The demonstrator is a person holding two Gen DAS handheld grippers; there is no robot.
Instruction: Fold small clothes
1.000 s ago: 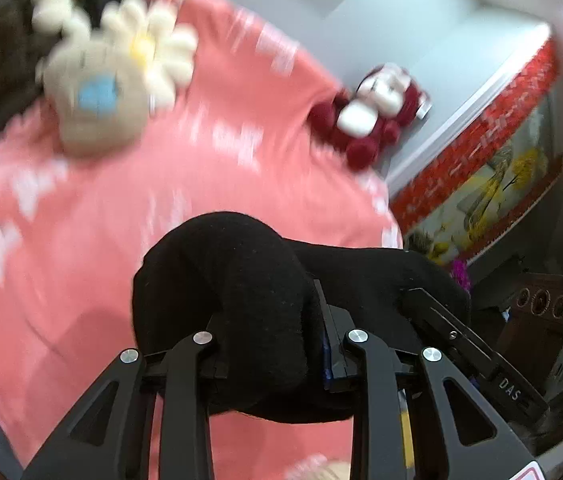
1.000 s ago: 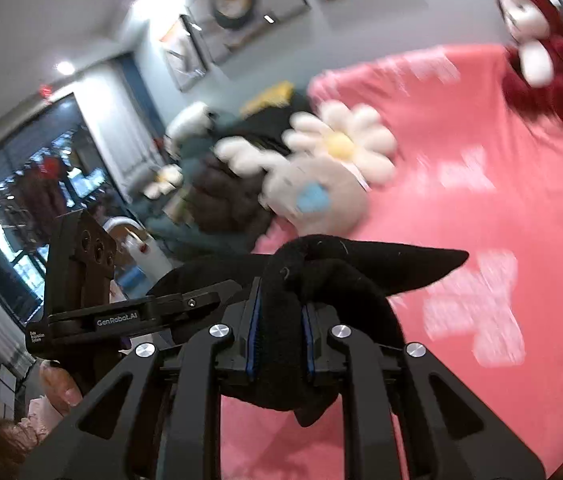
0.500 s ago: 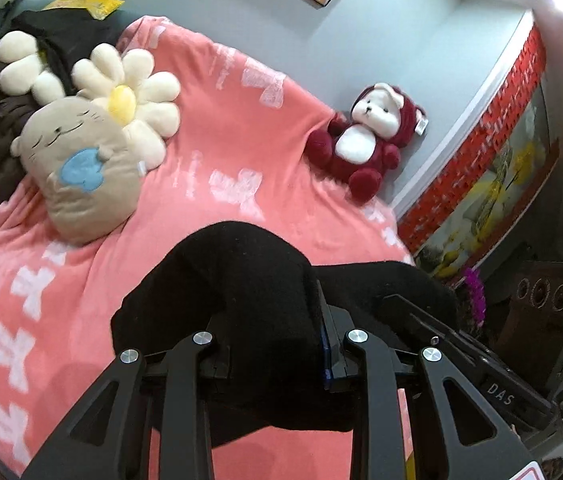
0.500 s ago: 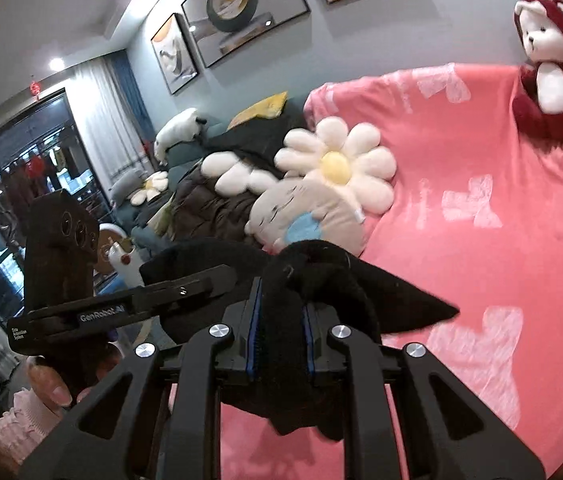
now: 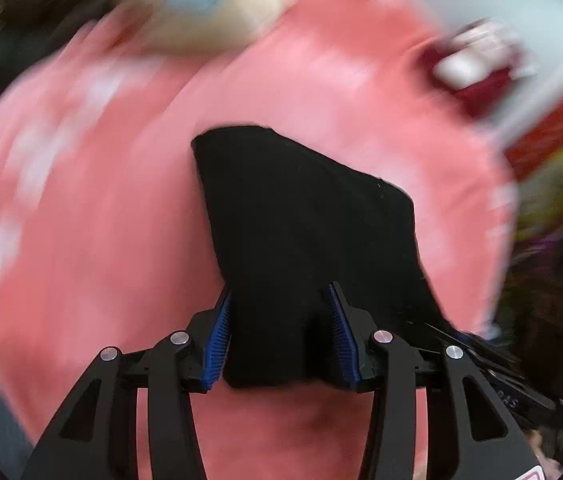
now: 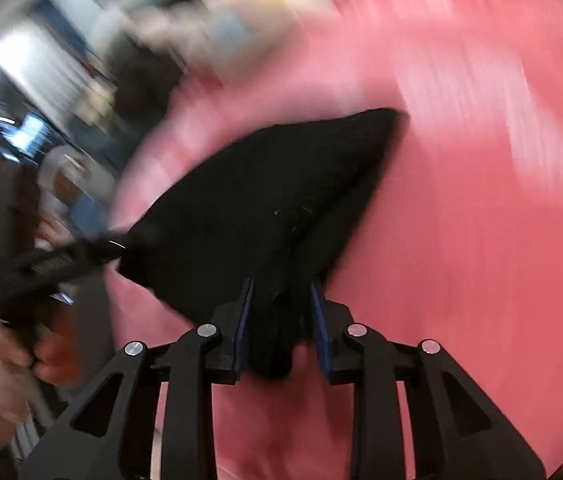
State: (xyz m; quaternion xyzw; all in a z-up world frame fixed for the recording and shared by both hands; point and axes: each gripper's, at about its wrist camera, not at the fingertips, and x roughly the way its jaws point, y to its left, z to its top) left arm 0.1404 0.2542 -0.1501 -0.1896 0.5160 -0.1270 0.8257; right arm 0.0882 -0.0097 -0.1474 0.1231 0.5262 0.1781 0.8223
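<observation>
Nearest to me, my left hand-held gripper point(image 5: 281, 340) has its blue pads point(image 5: 217, 340) spread apart, and the near edge of the black garment point(image 5: 305, 232) sits between them. Its jaws have just been opening, and the cloth looks loose in the gap, not pinched. My right hand-held gripper point(image 6: 279, 328) shows the same: jaws just opening, a narrower gap, with a bunched corner of the same garment point(image 6: 265, 208) between the pads; I cannot say for sure whether that corner is free yet.

Beyond the fingers the garment lies on the pink blanket point(image 5: 101, 220), spread as a flattish wedge with a straight far edge. I judge that one fold has been laid down and is being let go. What remains, I think, is at least one more fold to make it compact, and perhaps smoothing.

Farther off everything is smeared by motion: a pale cushion point(image 5: 201, 12) at the far left and a red and white soft toy point(image 5: 477, 68) at the far right.
</observation>
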